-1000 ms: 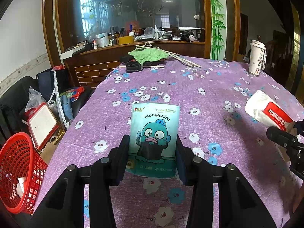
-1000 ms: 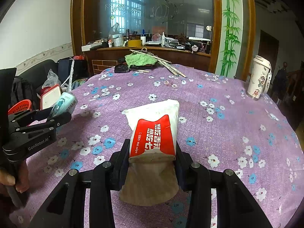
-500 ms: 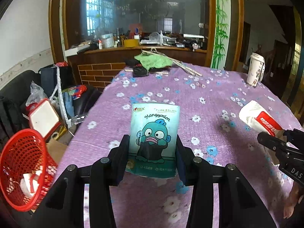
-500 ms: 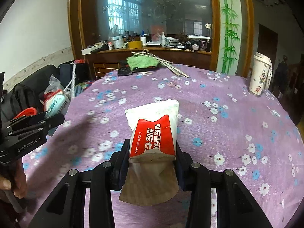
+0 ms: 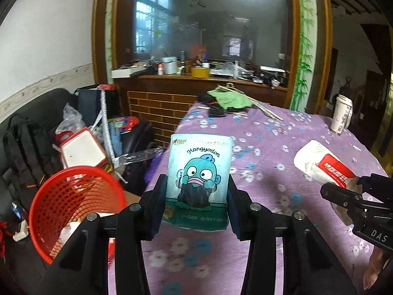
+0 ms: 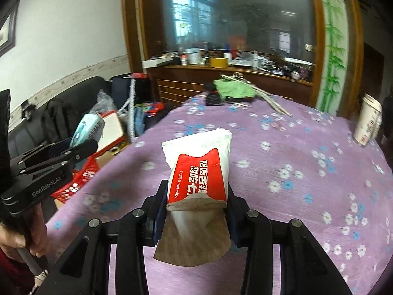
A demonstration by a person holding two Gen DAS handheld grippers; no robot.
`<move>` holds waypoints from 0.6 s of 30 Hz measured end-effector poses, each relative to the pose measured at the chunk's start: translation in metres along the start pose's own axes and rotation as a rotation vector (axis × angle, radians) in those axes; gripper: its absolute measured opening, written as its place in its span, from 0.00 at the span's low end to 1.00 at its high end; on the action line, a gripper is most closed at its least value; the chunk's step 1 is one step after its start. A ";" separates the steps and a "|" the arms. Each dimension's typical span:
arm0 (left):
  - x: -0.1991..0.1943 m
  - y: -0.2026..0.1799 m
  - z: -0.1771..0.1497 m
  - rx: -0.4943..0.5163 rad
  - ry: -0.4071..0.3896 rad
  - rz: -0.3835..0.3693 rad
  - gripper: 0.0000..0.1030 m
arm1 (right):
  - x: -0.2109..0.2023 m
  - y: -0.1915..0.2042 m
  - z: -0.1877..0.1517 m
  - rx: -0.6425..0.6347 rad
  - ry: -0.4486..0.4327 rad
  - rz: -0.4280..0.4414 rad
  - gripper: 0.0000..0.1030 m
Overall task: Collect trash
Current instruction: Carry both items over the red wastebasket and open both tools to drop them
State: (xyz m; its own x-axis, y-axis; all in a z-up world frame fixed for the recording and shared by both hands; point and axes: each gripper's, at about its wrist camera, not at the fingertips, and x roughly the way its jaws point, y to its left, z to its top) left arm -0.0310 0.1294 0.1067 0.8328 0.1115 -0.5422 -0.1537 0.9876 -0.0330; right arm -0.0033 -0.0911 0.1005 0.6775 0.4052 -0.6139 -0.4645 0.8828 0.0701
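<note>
Covering the round table (image 5: 282,172) is a purple cloth printed with small white and blue flowers, its soft surface draping over the near edge. Beyond it rises a wide wood-framed glass partition (image 5: 196,24) with painted green bamboo down its right side, and a cluttered brick-patterned counter (image 5: 159,103) below. A black sofa (image 5: 29,123) at the left is piled with bags and a white-faced red box (image 5: 81,151). Just off the table's left edge, beside the sofa, stands a round red plastic mesh basket (image 5: 71,201) with some paper scraps inside.

A green cloth (image 5: 231,98) and thin sticks lie at the table's far end; a printed white paper cup (image 5: 341,114) stands upright at the far right.

The left gripper (image 5: 196,196) pinches a teal tissue pack (image 5: 199,179) upright between its black pads, above the table edge near the basket; it shows a cartoon fish and the word "Hangyodon". The right gripper (image 6: 195,211) is clamped on a white-and-red wet wipe packet (image 6: 199,169), readable "Wet wipe" beside Chinese characters, together with a brown paper piece (image 6: 194,241) hanging below, held over the cloth. From the right wrist view the other gripper's body reads "GenRobot.AI", and a hand (image 6: 17,238) grips its handle.
</note>
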 end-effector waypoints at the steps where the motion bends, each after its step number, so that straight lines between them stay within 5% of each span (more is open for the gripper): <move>1: -0.003 0.005 -0.001 -0.007 0.000 0.005 0.42 | 0.002 0.010 0.003 -0.012 0.001 0.014 0.43; 18: -0.018 0.114 -0.020 -0.161 0.008 0.137 0.42 | 0.051 0.132 0.034 -0.157 0.051 0.176 0.43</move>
State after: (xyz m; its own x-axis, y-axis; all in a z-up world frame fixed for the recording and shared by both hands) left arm -0.0740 0.2376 0.0955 0.7940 0.2420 -0.5577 -0.3488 0.9327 -0.0919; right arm -0.0106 0.0539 0.1054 0.5502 0.5337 -0.6423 -0.6585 0.7503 0.0594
